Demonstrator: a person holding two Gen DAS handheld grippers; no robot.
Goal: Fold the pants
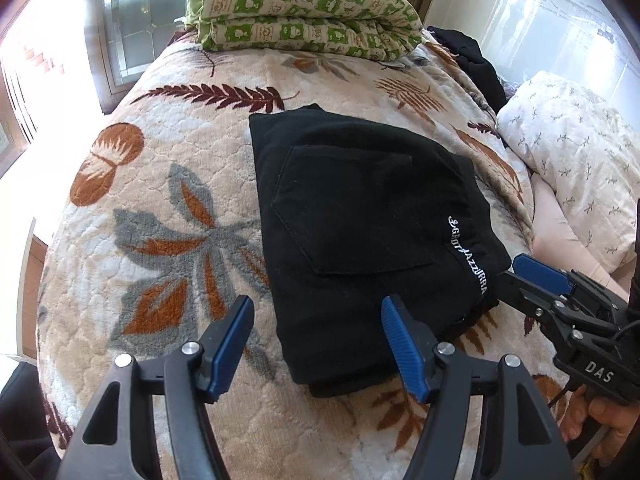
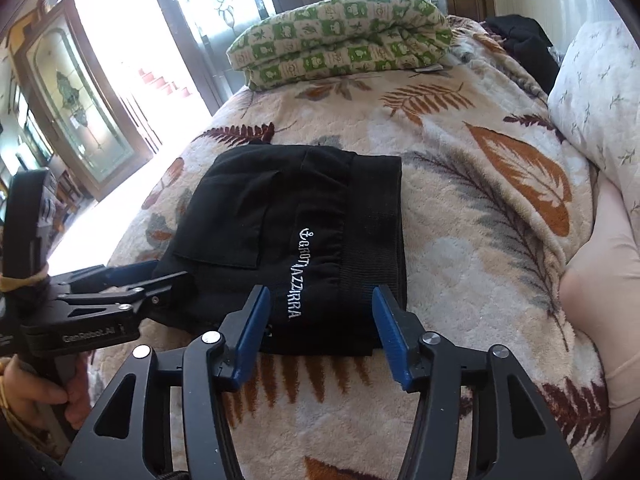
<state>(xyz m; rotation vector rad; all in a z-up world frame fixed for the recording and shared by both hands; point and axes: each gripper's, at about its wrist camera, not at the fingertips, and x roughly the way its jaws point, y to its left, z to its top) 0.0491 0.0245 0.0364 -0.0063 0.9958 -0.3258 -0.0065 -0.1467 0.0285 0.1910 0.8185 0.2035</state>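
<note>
The black pants (image 1: 360,224) lie folded into a compact rectangle on the leaf-patterned blanket (image 1: 160,208), back pocket and white embroidered lettering facing up. They also show in the right wrist view (image 2: 288,232). My left gripper (image 1: 316,344) is open, its blue pads on either side of the bundle's near left corner, just above it. My right gripper (image 2: 320,332) is open at the waistband edge, holding nothing. The right gripper shows in the left wrist view (image 1: 532,280) at the bundle's right side. The left gripper shows in the right wrist view (image 2: 140,280) at its left side.
A folded green-and-cream checked quilt (image 1: 308,16) lies at the far end of the bed. A white floral pillow (image 1: 572,184) and a dark garment (image 1: 472,60) sit on the right. Bright glass doors (image 2: 120,80) stand beyond the bed's left edge.
</note>
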